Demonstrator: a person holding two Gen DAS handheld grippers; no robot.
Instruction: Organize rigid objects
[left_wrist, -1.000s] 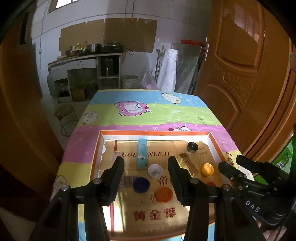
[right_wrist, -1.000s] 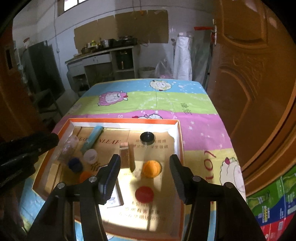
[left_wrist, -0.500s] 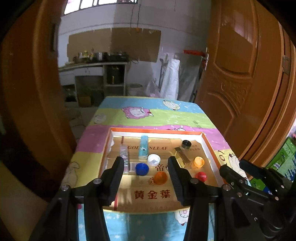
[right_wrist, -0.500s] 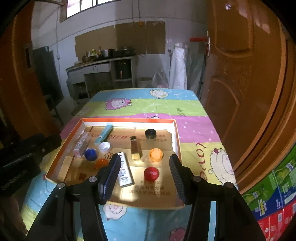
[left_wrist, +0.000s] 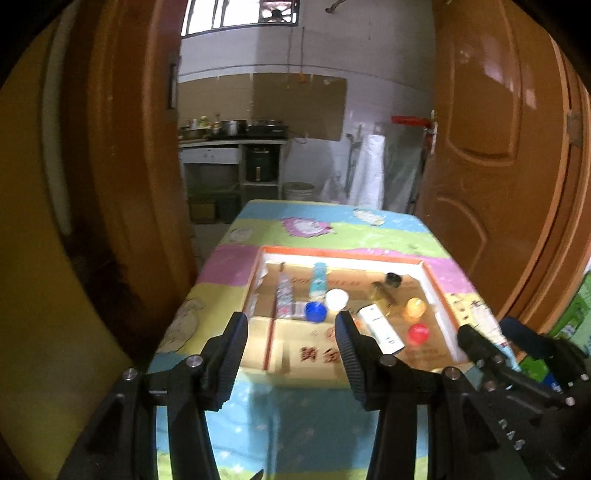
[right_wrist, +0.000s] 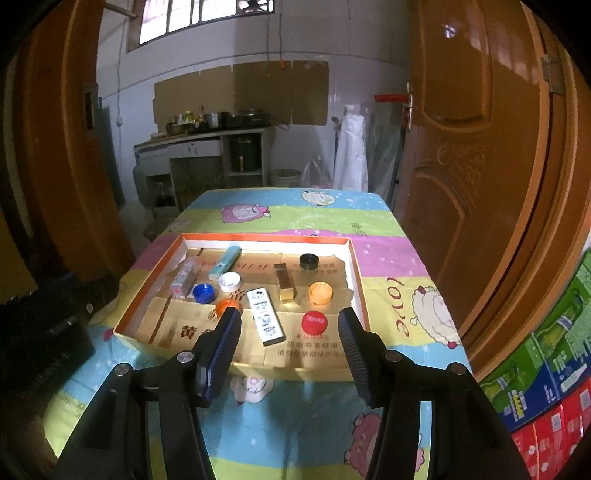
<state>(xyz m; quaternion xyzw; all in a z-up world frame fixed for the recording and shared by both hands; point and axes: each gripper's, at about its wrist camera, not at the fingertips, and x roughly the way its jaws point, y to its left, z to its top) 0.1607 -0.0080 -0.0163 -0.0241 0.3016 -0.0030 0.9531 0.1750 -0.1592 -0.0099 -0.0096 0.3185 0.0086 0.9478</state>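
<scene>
- Wooden doors (right_wrist: 480, 166) flank a table under a striped cartoon-print cloth (right_wrist: 314, 218); one of each cloth and table is in view.
- One shallow box, orange-rimmed (right_wrist: 258, 237), lies on the near half of the cloth and holds every small item of the task.
- Two grippers hang above the near edge of the table, well apart from the box contents: the left gripper (left_wrist: 291, 339) and the right gripper (right_wrist: 288, 332), each with jaws spread wide and nothing between them.
- One white remote-like case (right_wrist: 266, 315) lies flat near the box centre, pointing toward the camera.
- One teal tube (right_wrist: 225, 263) and one clear bottle (right_wrist: 184, 277) lie at the far left, side by side but apart.
- One gold bar (right_wrist: 285, 282) lies just right of the white case.
- Six caps lie scattered: black (right_wrist: 308, 261), white (right_wrist: 229, 282), blue (right_wrist: 204, 292), two orange (right_wrist: 320, 292) (right_wrist: 226, 305), and red (right_wrist: 314, 321).
- Judgement: the items lie inside the box yet unsorted by kind or colour; this fits either a pause mid-sorting or a finished gathering into the box.
- Any pick would go best by coming straight down over one item, jaws straddling its narrow width, since the caps are low and slide easily on the glossy card.
</scene>
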